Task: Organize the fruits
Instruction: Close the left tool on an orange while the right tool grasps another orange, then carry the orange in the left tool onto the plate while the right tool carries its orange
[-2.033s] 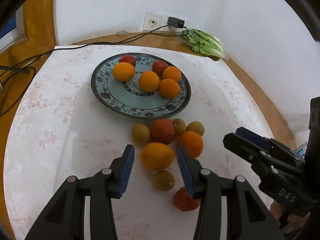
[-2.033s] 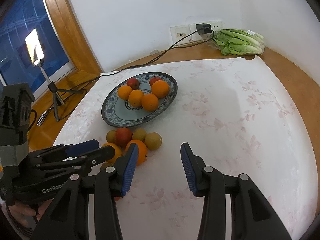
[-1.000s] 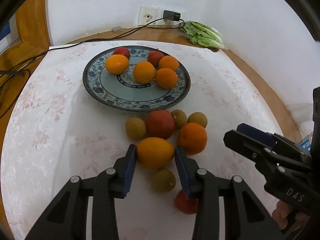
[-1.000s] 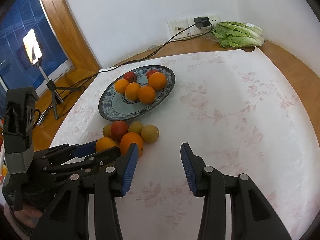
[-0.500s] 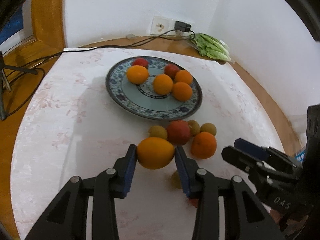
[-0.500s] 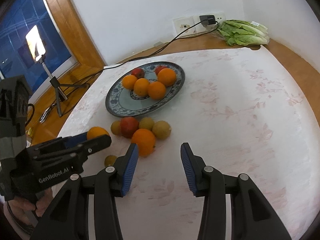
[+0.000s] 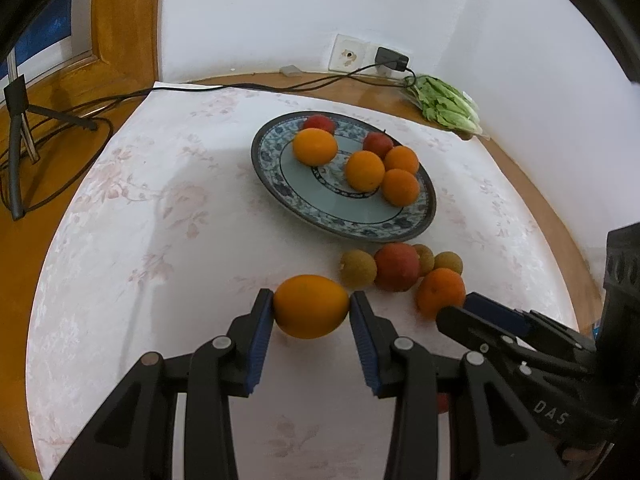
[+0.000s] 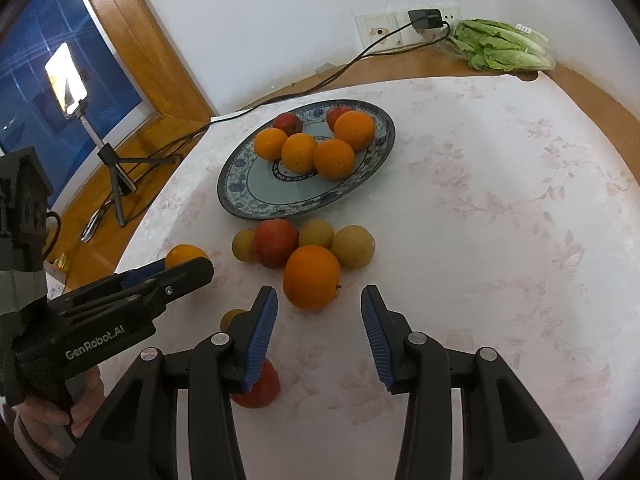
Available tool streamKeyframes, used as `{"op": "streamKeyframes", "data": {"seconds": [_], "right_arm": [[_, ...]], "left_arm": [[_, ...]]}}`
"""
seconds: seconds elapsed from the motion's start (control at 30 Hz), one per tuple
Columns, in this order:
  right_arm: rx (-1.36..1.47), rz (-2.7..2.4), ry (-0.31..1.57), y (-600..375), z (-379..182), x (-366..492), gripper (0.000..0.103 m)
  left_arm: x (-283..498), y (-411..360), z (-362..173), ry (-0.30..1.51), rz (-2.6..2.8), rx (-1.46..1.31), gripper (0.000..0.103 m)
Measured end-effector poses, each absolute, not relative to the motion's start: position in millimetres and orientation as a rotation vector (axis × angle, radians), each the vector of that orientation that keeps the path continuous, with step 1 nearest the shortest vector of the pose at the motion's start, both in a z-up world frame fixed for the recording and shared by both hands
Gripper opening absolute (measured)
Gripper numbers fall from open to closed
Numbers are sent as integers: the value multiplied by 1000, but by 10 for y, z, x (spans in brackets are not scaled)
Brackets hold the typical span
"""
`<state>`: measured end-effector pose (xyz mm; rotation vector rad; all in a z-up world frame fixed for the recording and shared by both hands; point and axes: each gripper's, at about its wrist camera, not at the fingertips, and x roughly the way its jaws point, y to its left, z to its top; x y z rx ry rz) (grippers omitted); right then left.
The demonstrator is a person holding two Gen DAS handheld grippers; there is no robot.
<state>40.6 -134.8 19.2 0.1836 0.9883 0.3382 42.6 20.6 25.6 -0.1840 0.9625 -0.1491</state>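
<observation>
Left gripper (image 7: 311,307) at lower centre of left wrist view, pads clamped on both ends of a large orange (image 7: 310,306), held clear of the floral cloth (image 7: 140,208). Seen from right wrist view at left edge, angled up-right, orange tip (image 8: 185,255) showing past the black finger; bare hand (image 8: 60,412) wrapped on the handle at lower left.

Right gripper (image 8: 318,312) at lower centre, jaws spread wide, holding nothing, hovering just short of a loose orange (image 8: 312,277). Behind that orange: a red fruit (image 8: 276,243) and three small brownish ones, bunched, touching. Another red fruit (image 8: 260,390) partly hidden under the left finger.

Blue-patterned plate (image 8: 248,196) above centre, carrying four oranges and two red fruits. Lettuce (image 8: 500,46) at upper right.
</observation>
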Motion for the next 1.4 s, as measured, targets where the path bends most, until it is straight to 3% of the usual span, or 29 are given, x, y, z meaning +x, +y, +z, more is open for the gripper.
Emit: {"op": "streamKeyframes", "data": {"seconds": [0.53, 0.73, 1.4], "right_arm": [[162, 335, 981, -1248, 123, 498, 45], [180, 344, 980, -1265, 112, 512, 33], [183, 381, 940, -1319, 262, 379, 32]], "left_arm": [[453, 213, 207, 973, -147, -189, 41], [452, 212, 203, 974, -147, -189, 41], [421, 209, 311, 949, -147, -187, 41]]}}
